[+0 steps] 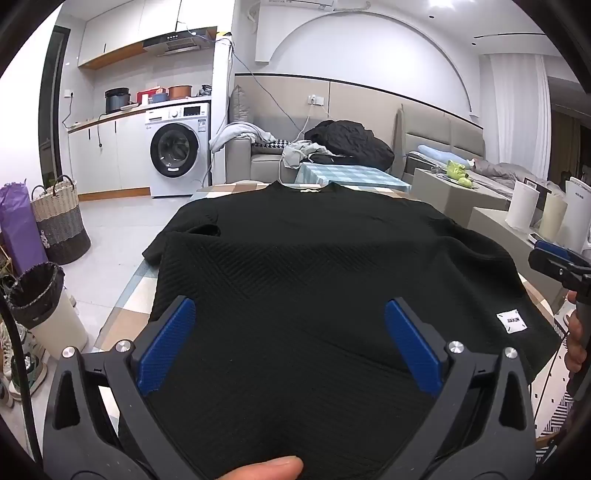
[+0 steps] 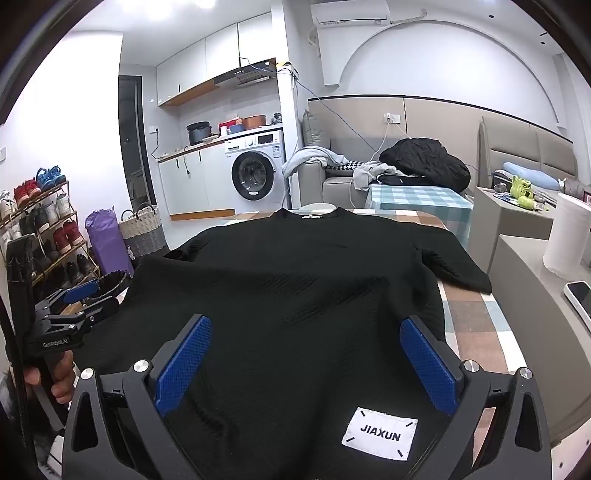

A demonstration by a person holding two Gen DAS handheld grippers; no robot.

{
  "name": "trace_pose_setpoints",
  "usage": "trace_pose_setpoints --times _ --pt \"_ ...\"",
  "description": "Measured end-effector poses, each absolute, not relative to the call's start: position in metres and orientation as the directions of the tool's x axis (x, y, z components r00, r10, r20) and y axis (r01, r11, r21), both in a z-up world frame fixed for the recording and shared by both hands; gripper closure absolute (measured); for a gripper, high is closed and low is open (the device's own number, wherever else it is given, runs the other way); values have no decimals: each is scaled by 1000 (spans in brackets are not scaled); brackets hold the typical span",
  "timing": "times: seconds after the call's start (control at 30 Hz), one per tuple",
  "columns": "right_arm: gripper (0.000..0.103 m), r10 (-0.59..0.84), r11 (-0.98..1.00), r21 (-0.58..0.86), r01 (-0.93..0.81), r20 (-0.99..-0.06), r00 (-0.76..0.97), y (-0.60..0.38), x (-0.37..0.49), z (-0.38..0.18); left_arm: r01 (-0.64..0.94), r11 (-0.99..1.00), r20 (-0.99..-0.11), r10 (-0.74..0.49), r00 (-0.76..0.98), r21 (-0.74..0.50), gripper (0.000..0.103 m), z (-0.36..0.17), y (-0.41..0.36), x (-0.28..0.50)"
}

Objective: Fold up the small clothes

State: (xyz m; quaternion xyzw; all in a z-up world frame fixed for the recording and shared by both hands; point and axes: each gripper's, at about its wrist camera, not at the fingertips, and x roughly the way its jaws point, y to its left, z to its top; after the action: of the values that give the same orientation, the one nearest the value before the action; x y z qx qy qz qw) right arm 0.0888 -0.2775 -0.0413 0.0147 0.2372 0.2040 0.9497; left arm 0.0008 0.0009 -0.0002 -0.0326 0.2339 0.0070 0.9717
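While the black textured knit top (image 2: 295, 280) lies spread flat on the checked-cloth counter (image 2: 476, 321), its white hem patch (image 2: 379, 438) reads "JIAXUN". Left tool (image 1: 290, 343) and right tool (image 2: 304, 360) both gape wide above the hem, gripping nothing. Left one's body says "GenRobot.AI".

A small studio flat, seen across a table spread with a checked cloth (image 2: 476, 314). A front-loading washing machine (image 2: 255, 171) stands against the back wall under a kitchen counter run; above it hang white cupboards and a range hood (image 2: 245, 75), and pots (image 2: 199, 132) sit on the counter to its left. Right of the machine, a grey sofa (image 2: 332, 181) is piled with clothes (a black jacket among them), and beyond that is a bed with a padded headboard (image 2: 517, 147). Left of the machine, a woven laundry basket (image 2: 144, 229) and a loaded shoe rack (image 2: 44, 229) line the tiled floor. An air conditioner (image 2: 351, 14) is mounted high on the wall.
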Motion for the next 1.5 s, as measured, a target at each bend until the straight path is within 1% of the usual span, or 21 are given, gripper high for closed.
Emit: trace_pose_setpoints --times 0.23,0.5,1.5 --pt "0 398 915 126 -384 -445 802 -277 90 -41 -24 999 -450 1 893 -44 1 -1 -1 1" --pt "0 398 915 125 -384 -438 806 -279 85 -43 -9 998 -455 -18 890 -58 1 -3 -4 0" --pt "0 395 917 131 -377 -439 807 -276 88 -36 -11 999 -453 -15 891 -54 1 -3 -5 1"
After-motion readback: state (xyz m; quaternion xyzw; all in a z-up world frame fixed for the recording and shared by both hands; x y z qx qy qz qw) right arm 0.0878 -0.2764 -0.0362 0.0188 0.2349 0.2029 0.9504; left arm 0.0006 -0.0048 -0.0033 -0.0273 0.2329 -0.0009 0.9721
